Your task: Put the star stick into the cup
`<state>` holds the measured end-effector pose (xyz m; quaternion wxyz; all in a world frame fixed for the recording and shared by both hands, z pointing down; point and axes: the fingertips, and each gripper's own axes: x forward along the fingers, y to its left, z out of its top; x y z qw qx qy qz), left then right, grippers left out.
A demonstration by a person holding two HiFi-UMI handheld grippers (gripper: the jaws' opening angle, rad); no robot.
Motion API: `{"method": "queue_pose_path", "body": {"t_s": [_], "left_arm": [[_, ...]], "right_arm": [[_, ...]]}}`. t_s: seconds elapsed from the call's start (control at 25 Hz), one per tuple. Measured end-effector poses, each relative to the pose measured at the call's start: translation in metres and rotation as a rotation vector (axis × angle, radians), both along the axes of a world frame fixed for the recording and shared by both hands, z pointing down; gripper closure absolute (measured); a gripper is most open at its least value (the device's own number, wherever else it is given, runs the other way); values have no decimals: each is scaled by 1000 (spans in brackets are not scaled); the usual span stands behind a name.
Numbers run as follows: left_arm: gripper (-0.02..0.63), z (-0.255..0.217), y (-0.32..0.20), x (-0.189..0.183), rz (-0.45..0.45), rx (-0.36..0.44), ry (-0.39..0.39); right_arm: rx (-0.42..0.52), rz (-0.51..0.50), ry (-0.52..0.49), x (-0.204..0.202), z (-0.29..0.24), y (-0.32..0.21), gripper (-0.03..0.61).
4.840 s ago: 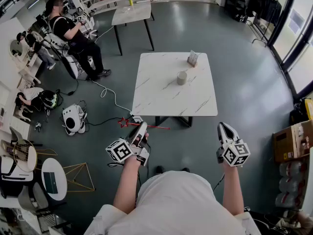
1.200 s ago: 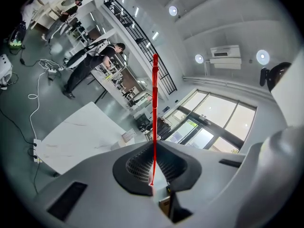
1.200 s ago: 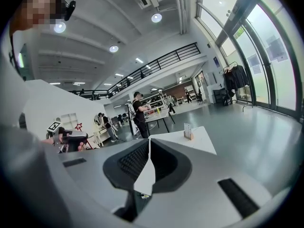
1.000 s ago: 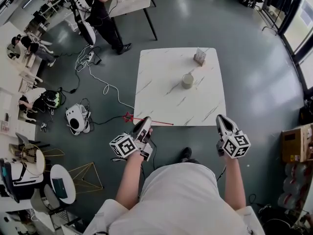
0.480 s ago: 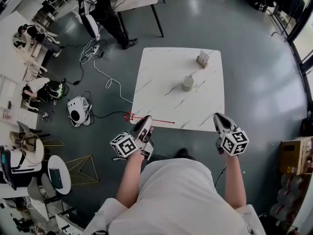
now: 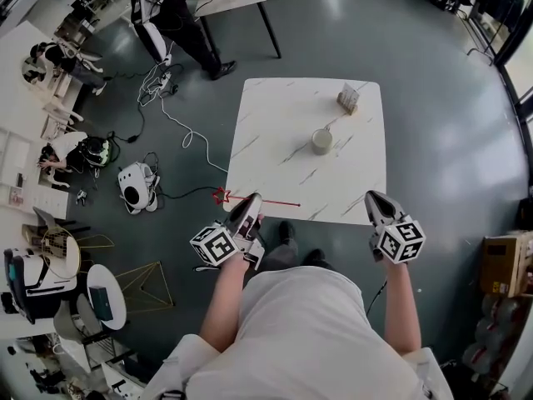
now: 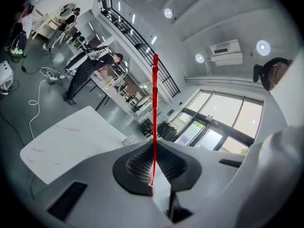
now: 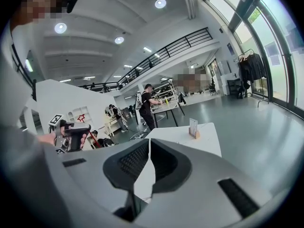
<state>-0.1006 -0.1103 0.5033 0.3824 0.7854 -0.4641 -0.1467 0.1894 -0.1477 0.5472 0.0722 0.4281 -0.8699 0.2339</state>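
left gripper (image 6: 251, 200) | still clamps star stick (image 6: 279, 202) | table (image 6: 275, 140) nearer

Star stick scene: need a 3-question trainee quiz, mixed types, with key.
1. True or false: the star stick is already in the cup.
2. Which tool grips the stick? A) left B) right C) neither
3. Fill in: the cup stands on the white ____.
Key: 1 false, the stick is held out short of the cup; 2 A, the left tool is shut on it; 3 table.
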Motion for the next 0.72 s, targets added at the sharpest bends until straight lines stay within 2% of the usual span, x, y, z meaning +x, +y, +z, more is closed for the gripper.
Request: {"method": "queue_pose_path", "body": {"t_s": [0.16,0.56,0.72], "left_arm": [[591,9,-21,-1,16,-16,0],[591,22,-94,3,122,-40,18],[591,32,-125,0,155,-50,-3]], "right_arm": [[-19,27,-1,3,10,-14,549],[-37,101,5,-6,15,-56,549],[-58,117,22,-15,22,-73,549]]}}
